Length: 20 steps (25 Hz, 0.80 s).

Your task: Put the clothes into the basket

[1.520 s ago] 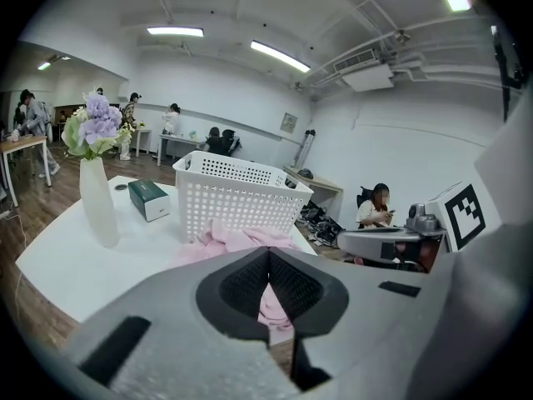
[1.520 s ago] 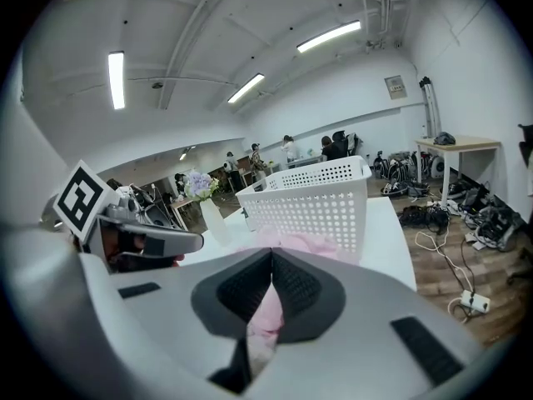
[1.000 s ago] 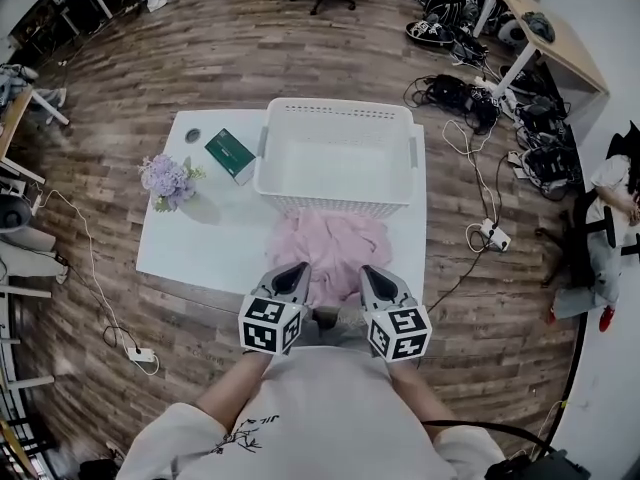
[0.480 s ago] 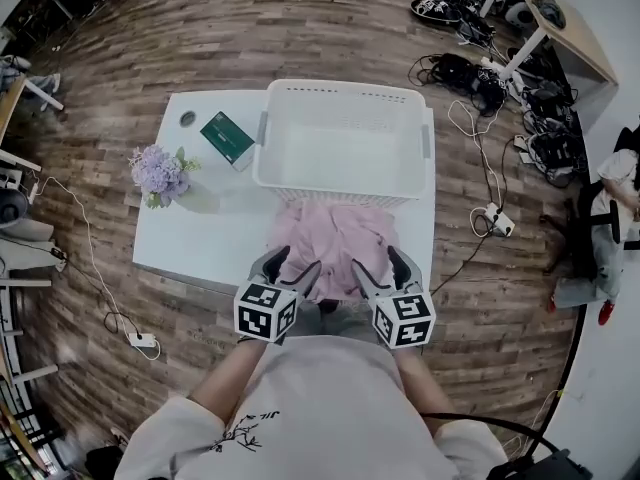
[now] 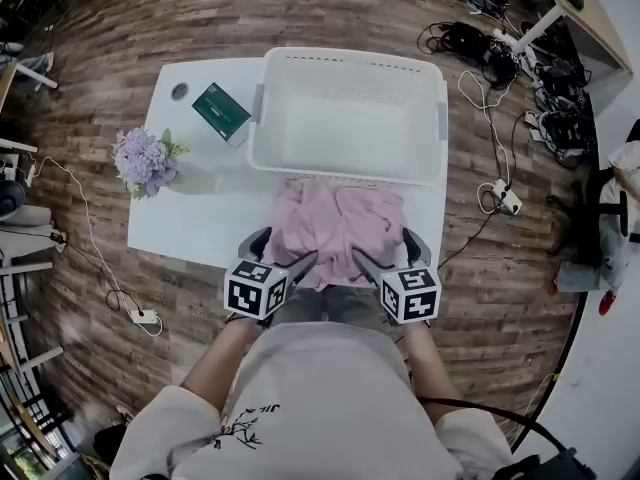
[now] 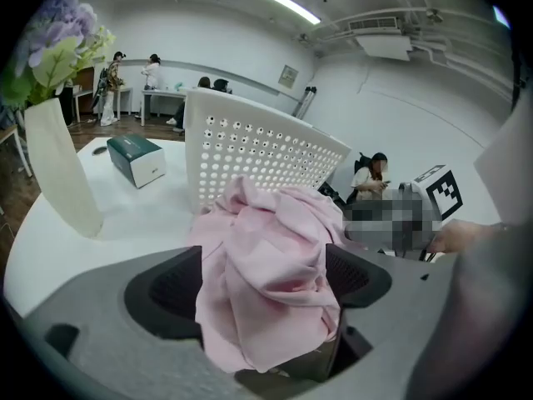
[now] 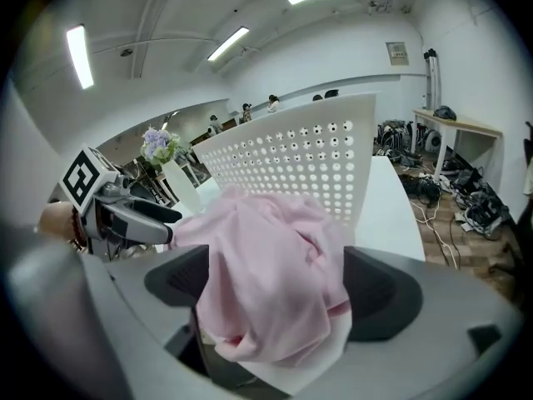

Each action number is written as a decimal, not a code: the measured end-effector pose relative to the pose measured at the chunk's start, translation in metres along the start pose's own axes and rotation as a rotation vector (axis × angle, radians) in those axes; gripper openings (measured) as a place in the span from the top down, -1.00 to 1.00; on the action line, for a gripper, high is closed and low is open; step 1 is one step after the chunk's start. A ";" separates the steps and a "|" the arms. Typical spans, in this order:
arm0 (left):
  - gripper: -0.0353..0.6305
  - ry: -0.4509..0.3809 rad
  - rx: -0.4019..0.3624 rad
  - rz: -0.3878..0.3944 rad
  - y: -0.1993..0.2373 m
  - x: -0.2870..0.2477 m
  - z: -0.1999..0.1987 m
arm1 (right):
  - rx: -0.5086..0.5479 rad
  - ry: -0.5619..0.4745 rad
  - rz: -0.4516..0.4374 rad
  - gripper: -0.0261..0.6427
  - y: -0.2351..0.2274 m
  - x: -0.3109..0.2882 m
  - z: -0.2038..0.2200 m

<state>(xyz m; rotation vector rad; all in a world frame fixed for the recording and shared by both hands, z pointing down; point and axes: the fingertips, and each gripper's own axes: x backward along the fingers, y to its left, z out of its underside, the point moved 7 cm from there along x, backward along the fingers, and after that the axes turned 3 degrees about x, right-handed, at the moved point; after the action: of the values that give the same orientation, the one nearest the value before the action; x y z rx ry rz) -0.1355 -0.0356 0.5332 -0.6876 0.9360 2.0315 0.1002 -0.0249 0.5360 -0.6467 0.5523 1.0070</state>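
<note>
- You are holding the left gripper (image 5: 285, 250) at the near edge of the white table (image 5: 200, 218). Its jaws are opening and standing wide apart.
- A fold of the pink clothes (image 5: 335, 218) is hanging between those jaws. In the left gripper view the cloth is filling the gap from one pad to the other, but the pads are not clamping it.
- You are holding the right gripper (image 5: 384, 248) just beside the left one, at the same edge. Its jaws are opening too, spread wide, with another bunch of the pink cloth lying loose between them.
- The clothes are lying crumpled on the table, right against the near wall of the white basket (image 5: 350, 55) and outside it.
- The basket is sitting at the far side of the table, straight ahead of both grippers.
- A green box (image 5: 222, 111) is lying just left of the basket, and a vase of purple flowers (image 5: 145, 158) is standing near the table's left edge, well apart from the clothes.
</note>
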 end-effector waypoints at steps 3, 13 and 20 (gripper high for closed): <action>-0.50 0.043 0.021 0.013 0.008 -0.012 0.003 | -0.005 0.026 0.004 -0.49 -0.006 -0.008 0.001; -0.65 0.133 0.063 0.046 0.027 -0.043 0.010 | -0.047 0.101 -0.034 -0.54 -0.027 -0.028 0.007; -0.65 0.184 0.056 0.047 0.031 -0.062 0.017 | -0.078 0.173 -0.045 -0.54 -0.030 -0.049 0.019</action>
<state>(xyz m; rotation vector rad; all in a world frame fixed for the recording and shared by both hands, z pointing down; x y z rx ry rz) -0.1291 -0.0611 0.5994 -0.8393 1.1196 1.9995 0.1078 -0.0517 0.5895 -0.8170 0.6491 0.9390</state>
